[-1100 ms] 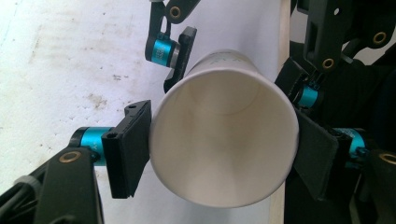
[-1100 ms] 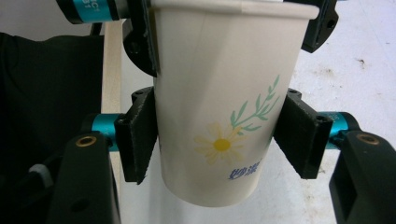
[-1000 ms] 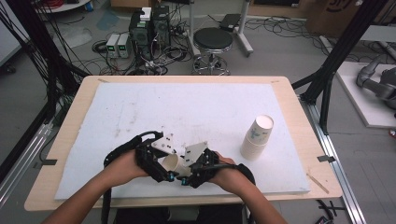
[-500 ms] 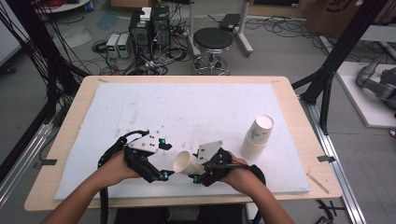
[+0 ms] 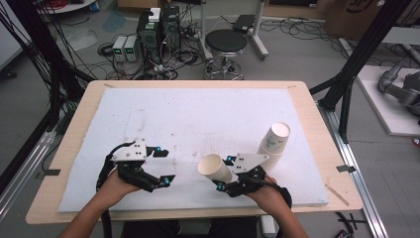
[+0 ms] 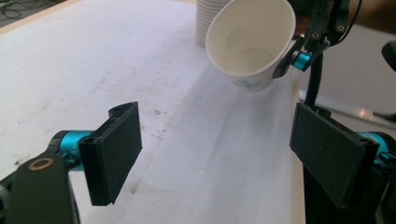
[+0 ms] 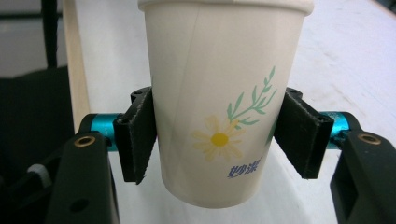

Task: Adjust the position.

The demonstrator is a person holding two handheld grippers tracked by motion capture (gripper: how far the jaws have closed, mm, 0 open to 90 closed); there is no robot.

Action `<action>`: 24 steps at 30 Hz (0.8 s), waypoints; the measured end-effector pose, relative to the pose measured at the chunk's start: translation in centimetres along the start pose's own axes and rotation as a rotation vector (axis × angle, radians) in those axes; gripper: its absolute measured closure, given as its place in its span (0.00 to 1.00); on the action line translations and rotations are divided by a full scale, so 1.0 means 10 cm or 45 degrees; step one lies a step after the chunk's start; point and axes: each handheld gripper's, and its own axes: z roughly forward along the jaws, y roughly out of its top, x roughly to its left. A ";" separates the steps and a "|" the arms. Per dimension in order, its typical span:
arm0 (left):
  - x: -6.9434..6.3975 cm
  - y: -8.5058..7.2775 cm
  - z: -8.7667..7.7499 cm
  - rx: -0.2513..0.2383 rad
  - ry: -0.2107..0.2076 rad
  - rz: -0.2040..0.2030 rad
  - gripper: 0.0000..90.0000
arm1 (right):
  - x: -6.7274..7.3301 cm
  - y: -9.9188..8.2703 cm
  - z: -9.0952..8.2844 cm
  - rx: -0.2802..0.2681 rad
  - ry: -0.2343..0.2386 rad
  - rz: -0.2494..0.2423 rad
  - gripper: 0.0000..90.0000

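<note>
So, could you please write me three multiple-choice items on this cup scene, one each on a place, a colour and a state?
1. Where does the stack of cups stand?
A. on the table's near left corner
B. on the white mat's right side
C. on the stool

2. What colour is the middle of the flower printed on the paper cup?
A. yellow
B. red
C. black

3. How do the jaws of the left gripper stand?
A. shut on a cup
B. shut on nothing
C. open, nothing between them

Answers: 1 B, the high view shows the stack on the mat's right side. 2 A, the right gripper view shows a yellow centre. 3 C, its own view shows bare mat between the spread pads.
</note>
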 end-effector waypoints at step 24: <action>0.12 -0.44 -0.11 -0.221 0.206 -0.135 0.19 | 0.03 -0.52 -0.43 -0.384 -0.256 0.247 0.37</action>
